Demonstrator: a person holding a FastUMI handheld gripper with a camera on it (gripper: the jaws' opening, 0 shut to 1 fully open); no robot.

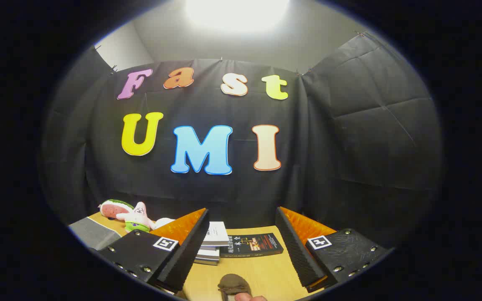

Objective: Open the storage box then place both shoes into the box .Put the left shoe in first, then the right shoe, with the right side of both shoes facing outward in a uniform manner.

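Gripper [241, 246] is held level above the bench [266, 271], fingers spread wide with nothing between them. One brown shoe [233, 284] is seen at the bench's near edge, low between the fingers, with a fingertip [247, 297] just beside it. One stack of books [214, 246], one dark book [251, 244] and one pink plush toy [134, 217] are counted toward the far edge.

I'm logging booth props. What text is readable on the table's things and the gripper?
Dark book: print too blurred to read.
Stacked books: print too small to read.
Gripper, open, holding nothing: square markers, no words.
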